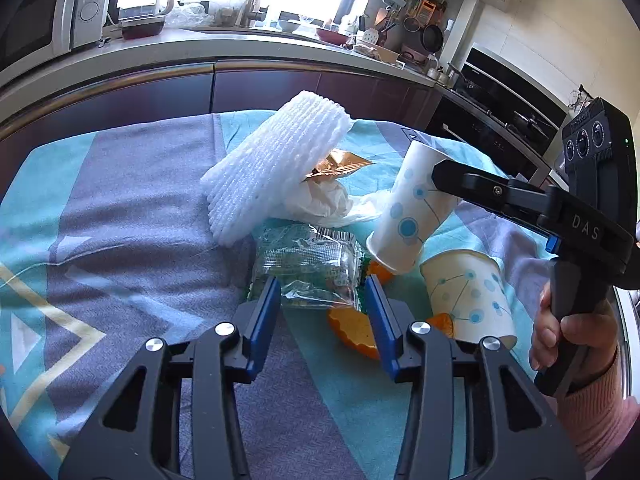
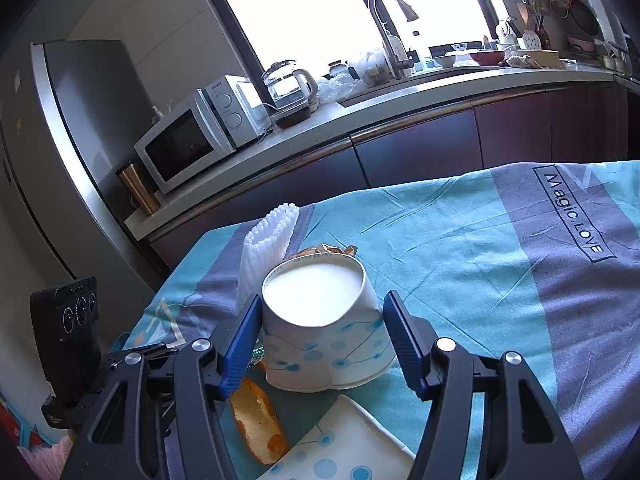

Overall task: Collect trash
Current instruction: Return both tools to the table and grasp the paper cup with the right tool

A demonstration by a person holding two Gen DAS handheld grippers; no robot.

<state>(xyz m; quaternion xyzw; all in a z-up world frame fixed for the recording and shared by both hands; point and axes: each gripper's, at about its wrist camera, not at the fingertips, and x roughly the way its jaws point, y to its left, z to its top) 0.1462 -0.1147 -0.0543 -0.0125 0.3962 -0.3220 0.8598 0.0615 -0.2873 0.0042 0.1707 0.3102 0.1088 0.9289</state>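
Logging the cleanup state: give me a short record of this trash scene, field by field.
surface: patterned tablecloth
right gripper: closed on a tilted paper cup, lifted off the cloth
left gripper: fingers flank a clear plastic wrapper; whether they press on it is unclear
lying on the cloth: crushed paper cup, orange peel, white foam net, gold wrapper, crumpled white sheet

foam net (image 1: 276, 168) behind plastic wrapper (image 1: 308, 264) | paper cup (image 1: 412, 216) right | on tablecloth (image 1: 132, 216)
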